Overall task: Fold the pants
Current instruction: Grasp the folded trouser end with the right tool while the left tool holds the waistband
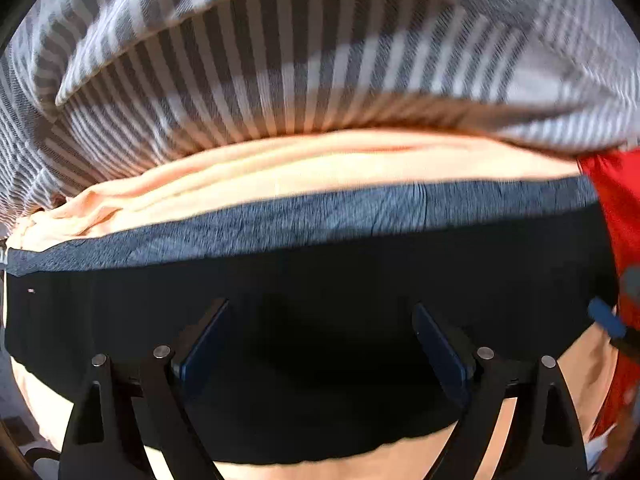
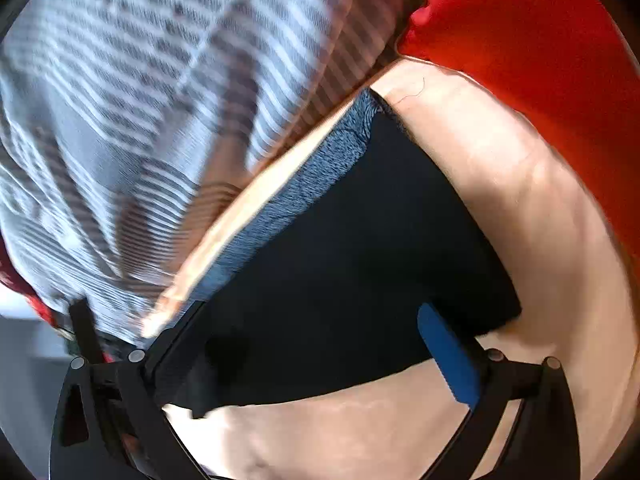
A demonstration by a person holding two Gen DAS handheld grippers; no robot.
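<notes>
I read this as between folds: the black pants, with a heathered blue-grey waistband, lie flat as a compact folded slab on peach cloth, beside a striped garment and red fabric. Both the left hand-held gripper and right hand-held gripper hover over them spread wide, holding nothing. Next I'd need to pinch an edge cleanly.
</notes>
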